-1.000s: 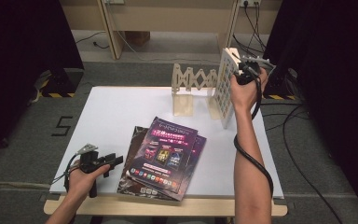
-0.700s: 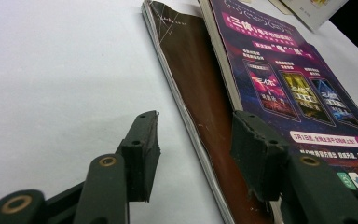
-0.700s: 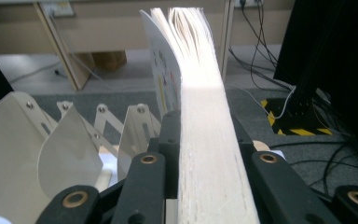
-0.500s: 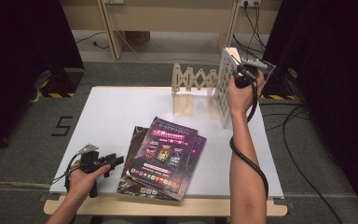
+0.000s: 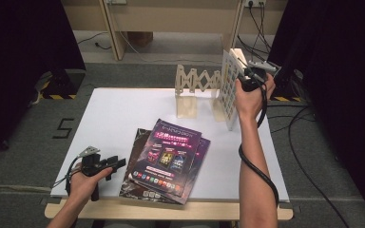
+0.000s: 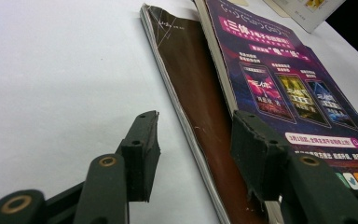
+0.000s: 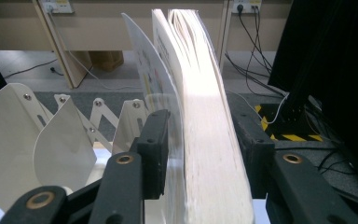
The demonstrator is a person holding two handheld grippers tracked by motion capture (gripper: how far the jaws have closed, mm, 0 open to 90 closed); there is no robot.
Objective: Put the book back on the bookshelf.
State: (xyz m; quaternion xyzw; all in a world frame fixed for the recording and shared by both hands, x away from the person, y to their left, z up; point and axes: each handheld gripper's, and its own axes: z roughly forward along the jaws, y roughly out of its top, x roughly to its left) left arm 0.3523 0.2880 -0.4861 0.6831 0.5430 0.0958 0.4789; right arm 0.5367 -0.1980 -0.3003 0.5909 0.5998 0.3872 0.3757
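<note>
Right gripper (image 5: 247, 71) fingers just opened around upright book (image 5: 229, 88), left gripper (image 5: 108, 164) fingers apart, unmoved

table (image 5: 123, 118): white | top magazine (image 5: 168, 154): purple cover, gold lettering | rack (image 5: 195, 90): pale wood | claws: black

Each tool is matte black plastic — two flat linkage arms pinned with brass-coloured rivets, ending in blocky jaw pads with small screw holes. The left tool (image 5: 105, 164) and the right tool (image 5: 247, 71) each carry a grey three-cornered plate on top. A black cable trails from the right one — both forearms are bare, no sleeves.
</note>
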